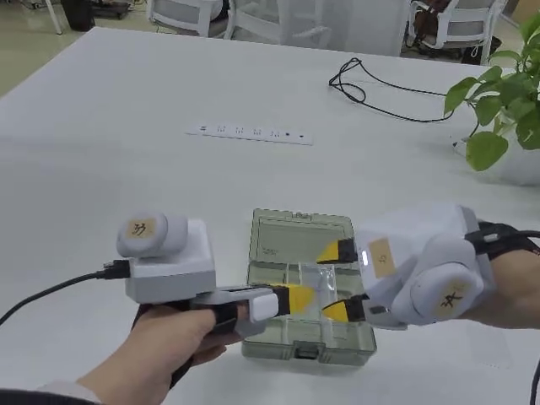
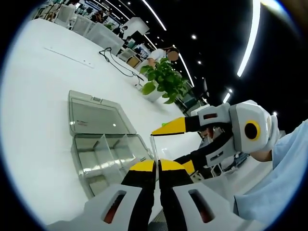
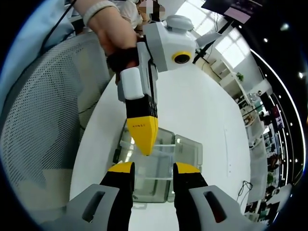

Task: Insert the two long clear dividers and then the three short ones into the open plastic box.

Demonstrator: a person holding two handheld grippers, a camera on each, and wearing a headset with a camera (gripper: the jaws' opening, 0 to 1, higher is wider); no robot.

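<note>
**Clear plastic on a matt white table**

Your box (image 1: 354, 346) is see-through plastic with a faint grey-green tint, smooth and glossy, and so is its lid (image 1: 299, 236). The divider (image 2: 152, 147) between the jaws of your left gripper (image 2: 156, 166) is thin, colourless, glass-clear plastic. That gripper and your right gripper (image 1: 340, 281) have matt white plastic shells, black mid-parts and smooth yellow fingertips (image 1: 297, 297). The table (image 1: 126, 110) is smooth and white with a soft, low sheen. Near its far edge lie a white plastic power strip (image 1: 250, 133) and a black rubbery cable (image 1: 380, 89).
</note>
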